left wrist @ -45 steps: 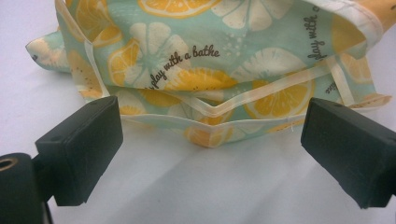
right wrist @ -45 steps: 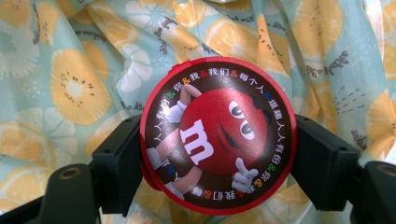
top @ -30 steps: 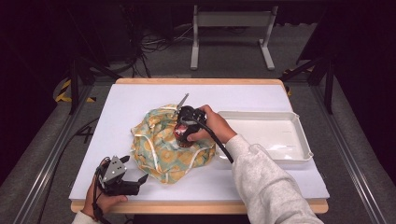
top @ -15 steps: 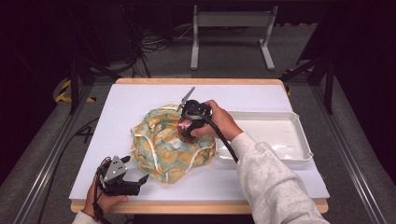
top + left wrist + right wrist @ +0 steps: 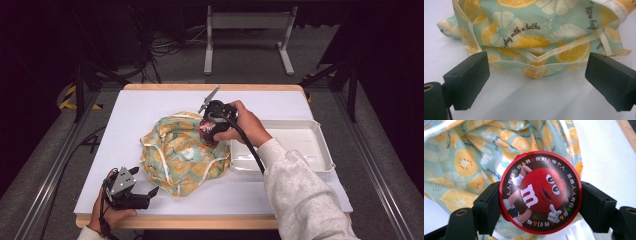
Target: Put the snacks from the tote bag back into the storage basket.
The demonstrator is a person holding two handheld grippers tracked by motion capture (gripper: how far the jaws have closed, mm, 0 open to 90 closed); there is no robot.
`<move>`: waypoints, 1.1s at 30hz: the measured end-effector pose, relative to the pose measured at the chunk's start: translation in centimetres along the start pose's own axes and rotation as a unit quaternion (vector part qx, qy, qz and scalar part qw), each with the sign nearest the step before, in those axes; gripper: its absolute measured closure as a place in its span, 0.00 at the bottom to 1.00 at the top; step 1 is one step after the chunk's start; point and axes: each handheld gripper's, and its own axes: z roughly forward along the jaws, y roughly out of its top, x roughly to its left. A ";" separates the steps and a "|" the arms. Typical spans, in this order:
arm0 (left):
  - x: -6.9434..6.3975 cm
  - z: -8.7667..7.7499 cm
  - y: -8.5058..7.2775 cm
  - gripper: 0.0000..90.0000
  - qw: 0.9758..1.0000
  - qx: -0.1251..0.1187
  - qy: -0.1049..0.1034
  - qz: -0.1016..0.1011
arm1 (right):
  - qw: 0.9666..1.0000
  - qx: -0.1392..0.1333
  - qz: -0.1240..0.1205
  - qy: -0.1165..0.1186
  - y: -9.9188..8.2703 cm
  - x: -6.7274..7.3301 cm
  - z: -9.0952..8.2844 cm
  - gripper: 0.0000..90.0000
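Observation:
A drawstring cloth bag (image 5: pixel 182 152) printed with lemons lies crumpled in the middle of the white table (image 5: pixel 150 110). My right gripper (image 5: pixel 208 131) hangs just above the bag's right edge, shut on a round red M&M's tin (image 5: pixel 207 134). In the right gripper view both black pads (image 5: pixel 487 205) press the sides of the tin (image 5: pixel 540 192), with the bag (image 5: pixel 461 162) below. My left gripper (image 5: pixel 145 182) rests at the table's near left, open. Its jaws point at the bag's near hem (image 5: pixel 534 62) without touching it.
A white rectangular tray (image 5: pixel 300 125) sits on the table right of the bag, close to the right hand. The table's wooden front edge (image 5: pixel 210 222) runs just behind the left hand. Bare table lies beyond and left of the bag.
The right gripper has lifted the red tin up from the bag and carried it slightly right toward the tray. The left gripper and the bag have stayed put.

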 end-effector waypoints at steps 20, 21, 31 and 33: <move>0.0 0.2 0.1 0.07 1.000 -0.001 0.000 0.001 | 0.999 0.013 0.034 -0.021 -3.8 -2.4 -3.2 0.28; 0.0 0.2 0.1 0.07 1.000 0.001 0.000 0.002 | 0.999 0.018 0.036 -0.022 -4.1 -2.6 -3.4 0.28; -0.1 0.3 0.2 0.07 1.000 0.001 -0.001 0.002 | 0.997 0.041 0.059 -0.034 -7.1 -4.2 -4.2 0.28; -0.1 0.3 0.3 0.07 1.000 0.003 -0.003 0.006 | 0.996 0.047 0.064 -0.036 -8.1 -4.7 -4.3 0.28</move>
